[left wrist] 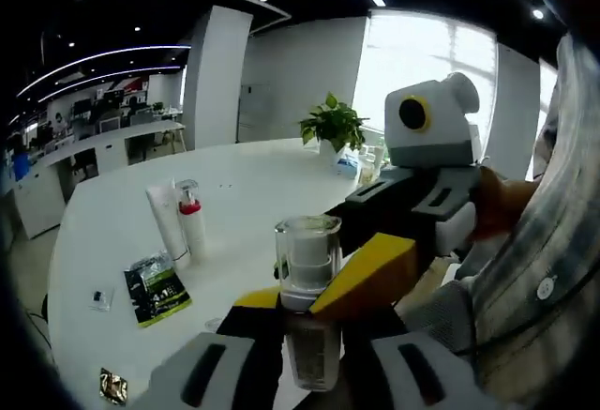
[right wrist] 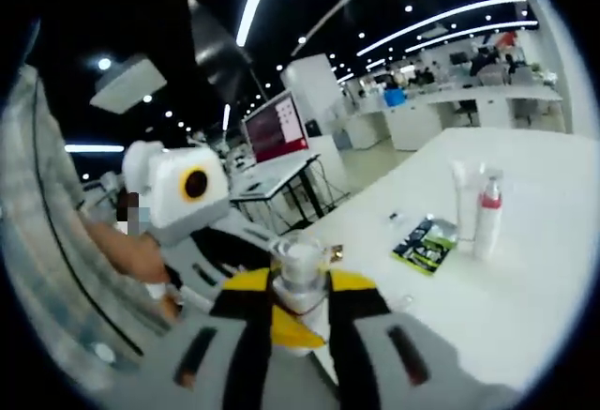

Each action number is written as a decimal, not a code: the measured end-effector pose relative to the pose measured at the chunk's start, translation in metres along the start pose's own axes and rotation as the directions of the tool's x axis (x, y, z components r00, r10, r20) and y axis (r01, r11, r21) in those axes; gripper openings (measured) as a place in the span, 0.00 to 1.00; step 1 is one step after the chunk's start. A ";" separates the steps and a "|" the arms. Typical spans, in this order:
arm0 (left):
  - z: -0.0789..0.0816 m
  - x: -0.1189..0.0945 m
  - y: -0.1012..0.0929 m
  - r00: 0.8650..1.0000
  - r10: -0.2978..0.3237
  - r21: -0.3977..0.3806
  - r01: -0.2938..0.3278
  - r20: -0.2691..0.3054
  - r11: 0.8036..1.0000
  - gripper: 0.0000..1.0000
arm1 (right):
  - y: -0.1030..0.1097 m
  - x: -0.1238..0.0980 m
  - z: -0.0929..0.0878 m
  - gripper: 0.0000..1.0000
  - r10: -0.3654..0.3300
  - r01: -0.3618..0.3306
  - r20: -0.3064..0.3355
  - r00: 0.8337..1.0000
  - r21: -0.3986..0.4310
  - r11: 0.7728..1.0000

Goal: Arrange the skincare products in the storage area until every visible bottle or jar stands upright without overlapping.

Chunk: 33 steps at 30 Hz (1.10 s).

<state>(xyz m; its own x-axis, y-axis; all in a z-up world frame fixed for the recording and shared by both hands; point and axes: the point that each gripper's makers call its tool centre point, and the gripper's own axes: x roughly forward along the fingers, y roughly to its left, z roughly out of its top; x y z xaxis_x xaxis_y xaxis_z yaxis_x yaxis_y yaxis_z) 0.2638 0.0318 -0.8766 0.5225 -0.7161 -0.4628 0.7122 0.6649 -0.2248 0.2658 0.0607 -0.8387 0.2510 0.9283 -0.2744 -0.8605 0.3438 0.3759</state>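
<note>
White table (left wrist: 112, 213) carries an upright tube (left wrist: 167, 222) and red-collared bottle (left wrist: 191, 218), touching. Clear jar (left wrist: 307, 258) is off the table, pinched between both the left gripper (left wrist: 305, 321) and right gripper (right wrist: 298, 302), jaws closed on it. Risk: opposing pulls or one early release drop it.

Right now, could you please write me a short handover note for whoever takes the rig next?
Left claw: shut on the clear jar, held above the table edge.
Right claw: also closed on the same jar.
On the white table: a white tube and a red-collared bottle stand upright side by side; a dark sachet lies flat nearby.
Left: set the jar upright on the table, clear of the others.
</note>
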 end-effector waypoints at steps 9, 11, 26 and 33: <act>-0.030 -0.017 0.026 0.991 0.121 0.039 -0.119 -0.057 0.992 0.28 | -0.021 -0.001 0.021 0.19 -0.070 0.070 0.051 0.996 0.001 0.998; -0.036 -0.030 0.047 0.979 0.198 0.024 -0.197 -0.051 0.980 0.30 | -0.032 -0.003 0.029 0.19 -0.087 0.087 0.054 0.995 -0.011 0.996; -0.091 -0.112 0.173 0.783 0.620 0.182 -0.602 -0.058 0.777 0.66 | -0.088 0.015 0.052 0.20 -0.182 0.183 0.051 0.982 -0.014 0.983; -0.147 -0.106 0.189 0.753 0.611 0.128 -0.600 -0.243 0.790 0.44 | -0.106 0.025 0.054 0.20 -0.219 0.220 0.036 0.975 -0.025 0.975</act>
<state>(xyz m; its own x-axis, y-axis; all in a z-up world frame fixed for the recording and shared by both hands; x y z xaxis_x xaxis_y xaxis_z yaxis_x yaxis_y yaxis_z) 0.2744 0.2647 -0.9964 0.7149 -0.0810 -0.6945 0.3088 0.9277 0.2097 0.3875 0.0553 -0.8377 0.4493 0.8347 -0.3184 -0.7949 0.5362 0.2839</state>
